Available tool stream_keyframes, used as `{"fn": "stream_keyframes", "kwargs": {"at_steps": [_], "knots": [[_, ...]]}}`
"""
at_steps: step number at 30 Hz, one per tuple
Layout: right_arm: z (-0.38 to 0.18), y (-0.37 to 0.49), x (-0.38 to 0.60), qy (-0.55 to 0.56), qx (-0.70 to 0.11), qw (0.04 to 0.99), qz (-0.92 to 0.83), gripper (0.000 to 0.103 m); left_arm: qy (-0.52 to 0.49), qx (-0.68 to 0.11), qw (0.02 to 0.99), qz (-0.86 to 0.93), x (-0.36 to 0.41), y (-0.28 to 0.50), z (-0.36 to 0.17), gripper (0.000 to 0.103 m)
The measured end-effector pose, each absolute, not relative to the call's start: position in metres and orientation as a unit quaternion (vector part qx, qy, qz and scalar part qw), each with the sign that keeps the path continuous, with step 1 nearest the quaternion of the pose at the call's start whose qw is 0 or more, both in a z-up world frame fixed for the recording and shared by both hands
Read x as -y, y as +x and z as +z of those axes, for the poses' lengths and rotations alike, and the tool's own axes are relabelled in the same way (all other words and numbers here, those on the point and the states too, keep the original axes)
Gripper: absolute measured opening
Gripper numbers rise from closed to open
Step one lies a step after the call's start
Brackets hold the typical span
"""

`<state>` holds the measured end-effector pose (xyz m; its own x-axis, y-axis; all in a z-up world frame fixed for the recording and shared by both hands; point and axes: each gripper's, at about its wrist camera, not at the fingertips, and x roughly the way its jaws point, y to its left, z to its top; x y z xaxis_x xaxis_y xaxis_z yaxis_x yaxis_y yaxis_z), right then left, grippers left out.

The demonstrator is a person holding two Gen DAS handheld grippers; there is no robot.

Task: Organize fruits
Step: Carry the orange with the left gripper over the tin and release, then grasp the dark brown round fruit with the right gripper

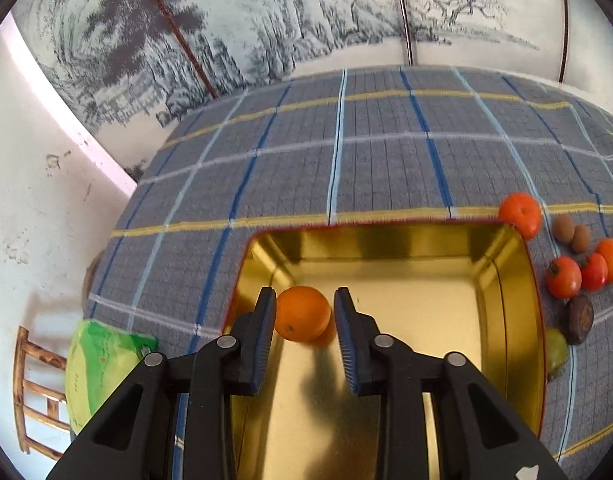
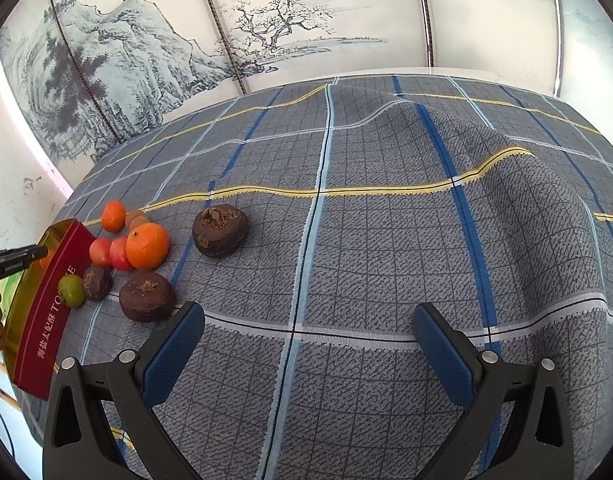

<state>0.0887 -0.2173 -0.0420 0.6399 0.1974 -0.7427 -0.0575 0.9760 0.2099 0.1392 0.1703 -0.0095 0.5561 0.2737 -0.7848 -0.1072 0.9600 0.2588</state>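
One tangerine point(image 1: 302, 313) is pinched by the left claw point(image 1: 304, 300) inside the gold tin point(image 1: 506, 360). The remaining fruits point(image 2: 147, 246) are clustered outside at its three o'clock. The right claw point(image 2: 308, 314) is spread, empty, over the tabletop point(image 2: 386, 240).

Tabletop point(image 2: 386, 240) under grey plaid cloth, rumpled upper right in right wrist view. Directly on it, left side: gold tin point(image 2: 46, 304) with red wall, two oranges point(image 2: 147, 246), two red fruits point(image 2: 120, 254), green fruit point(image 2: 71, 290), three dark brown fruits point(image 2: 220, 230), small tan ones point(image 2: 136, 218).
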Motion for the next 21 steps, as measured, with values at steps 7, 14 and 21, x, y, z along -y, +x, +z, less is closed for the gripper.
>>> {"fn": "stream_keyframes", "kwargs": {"at_steps": [7, 14, 21], "knots": [[-0.04, 0.088, 0.216, 0.085, -0.414, 0.903, 0.08, 0.103, 0.025, -0.352, 0.929, 0.116, -0.165, 0.081, 0.031, 0.062], [-0.026, 0.07, 0.18, 0.025, -0.378, 0.909, 0.173, 0.098, -0.054, -0.229, 0.963, 0.129, -0.165, -0.01, 0.055, 0.087], [-0.02, 0.075, 0.128, -0.067, -0.369, 0.897, 0.234, 0.08, -0.045, -0.27, 0.957, 0.1, -0.151, -0.05, 0.046, 0.09]]}}
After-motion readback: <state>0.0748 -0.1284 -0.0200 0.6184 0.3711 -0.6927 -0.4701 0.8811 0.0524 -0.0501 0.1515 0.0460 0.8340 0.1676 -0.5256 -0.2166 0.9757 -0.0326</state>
